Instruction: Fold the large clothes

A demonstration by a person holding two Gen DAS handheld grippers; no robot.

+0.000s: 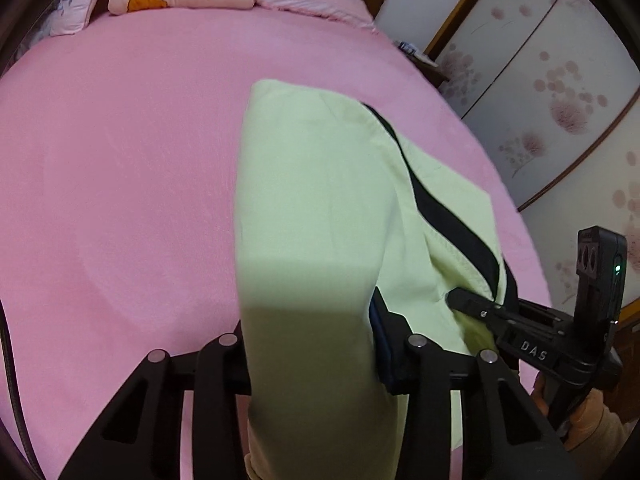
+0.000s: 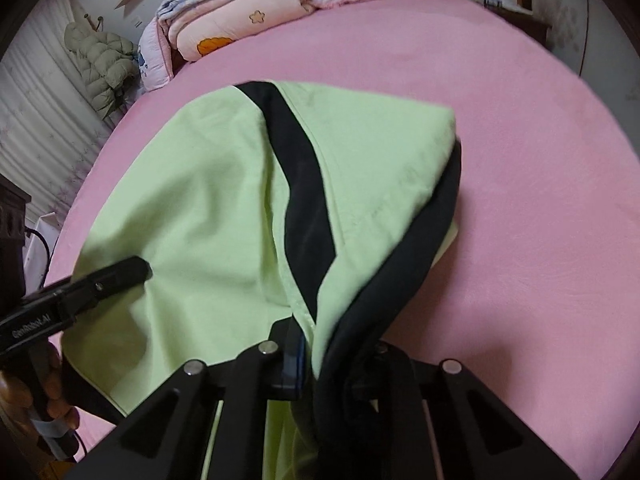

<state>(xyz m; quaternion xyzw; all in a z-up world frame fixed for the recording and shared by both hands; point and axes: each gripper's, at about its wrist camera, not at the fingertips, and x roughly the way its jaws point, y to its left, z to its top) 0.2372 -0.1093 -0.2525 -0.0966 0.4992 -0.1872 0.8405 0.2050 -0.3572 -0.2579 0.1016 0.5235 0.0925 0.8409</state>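
Draping out of both grippers, a light green garment (image 2: 216, 200) with black trim is spread toward the middle of a pink bed (image 2: 520, 200). In the left wrist view, the left gripper (image 1: 312, 344) is seen clenched on a thick fold of the green cloth, which fills the gap between its fingers and hangs below them. Just to its right, the right gripper (image 1: 472, 304) is seen nipping the garment's hem beside a black band (image 1: 452, 224). In the right wrist view, the same grip is shown from behind: the right gripper is closed on gathered green fabric and its black edging (image 2: 400, 264), while the left gripper (image 2: 132, 270) is seen pinching the cloth at the near left. Beyond the garment, bare pink sheet is seen. Farther off, folded quilts (image 2: 232, 20) are stacked at the head of the bed, and a padded jacket (image 2: 104, 64) is hung at the far left wall.
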